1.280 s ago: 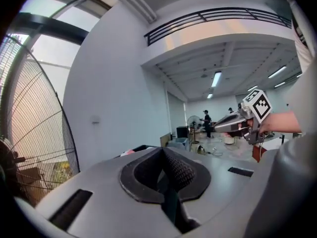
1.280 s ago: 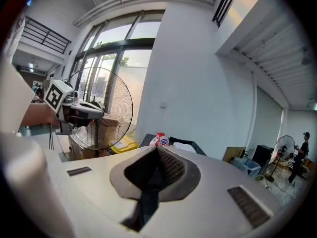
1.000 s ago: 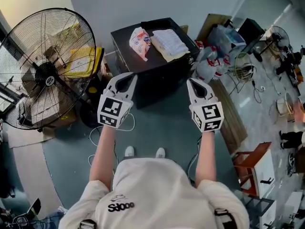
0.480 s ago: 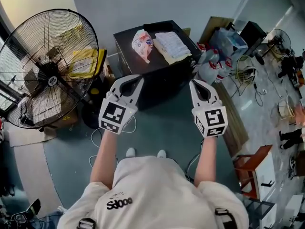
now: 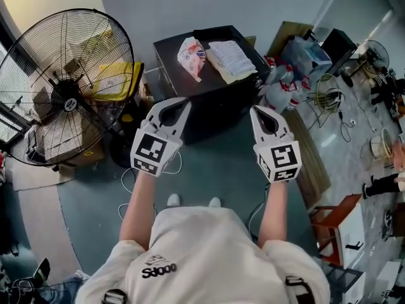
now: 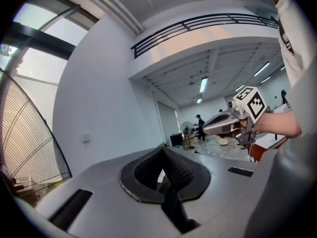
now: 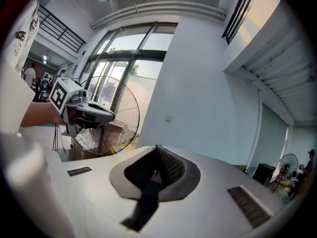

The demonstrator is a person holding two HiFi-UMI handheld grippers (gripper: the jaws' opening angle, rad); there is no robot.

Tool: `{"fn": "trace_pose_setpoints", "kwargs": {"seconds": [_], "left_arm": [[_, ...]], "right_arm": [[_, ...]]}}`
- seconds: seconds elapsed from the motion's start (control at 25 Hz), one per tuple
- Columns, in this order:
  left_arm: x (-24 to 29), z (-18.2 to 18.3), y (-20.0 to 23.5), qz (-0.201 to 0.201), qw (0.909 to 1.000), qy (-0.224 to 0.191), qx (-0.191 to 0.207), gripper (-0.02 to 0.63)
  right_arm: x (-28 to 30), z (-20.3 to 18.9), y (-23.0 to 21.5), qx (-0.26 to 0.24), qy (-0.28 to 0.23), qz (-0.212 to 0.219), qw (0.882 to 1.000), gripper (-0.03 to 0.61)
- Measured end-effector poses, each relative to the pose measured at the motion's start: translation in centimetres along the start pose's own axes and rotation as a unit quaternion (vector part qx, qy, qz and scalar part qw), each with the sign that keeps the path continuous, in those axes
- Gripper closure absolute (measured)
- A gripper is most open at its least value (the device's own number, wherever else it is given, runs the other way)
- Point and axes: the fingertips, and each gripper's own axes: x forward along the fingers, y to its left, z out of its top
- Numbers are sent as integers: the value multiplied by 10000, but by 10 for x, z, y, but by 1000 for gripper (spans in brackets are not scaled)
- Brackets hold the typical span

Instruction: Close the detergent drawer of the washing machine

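While shut, left claw (image 5: 183, 102) and right claw (image 5: 255, 109) face black box (image 5: 168, 56).

Seen from above, a person (image 5: 202, 258) in a white shirt stands on a teal floor (image 5: 215, 170), with the left gripper (image 5: 180, 105) and right gripper (image 5: 257, 111) held out side by side and well apart. Both point toward a black cabinet (image 5: 209, 100) just ahead, which carries a red-and-white bag (image 5: 190, 57) beside a folded pale cloth (image 5: 229, 59). A large floor fan (image 5: 63, 87) stands to the left.
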Motion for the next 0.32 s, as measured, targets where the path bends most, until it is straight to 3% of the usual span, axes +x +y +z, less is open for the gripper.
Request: {"fn": "trace_pose_setpoints", "kwargs": {"seconds": [0.32], "left_arm": [[3, -6, 4, -49, 10000, 74, 4, 600]], "right_arm": [[1, 0, -1, -73, 44, 14, 10000, 571]]}}
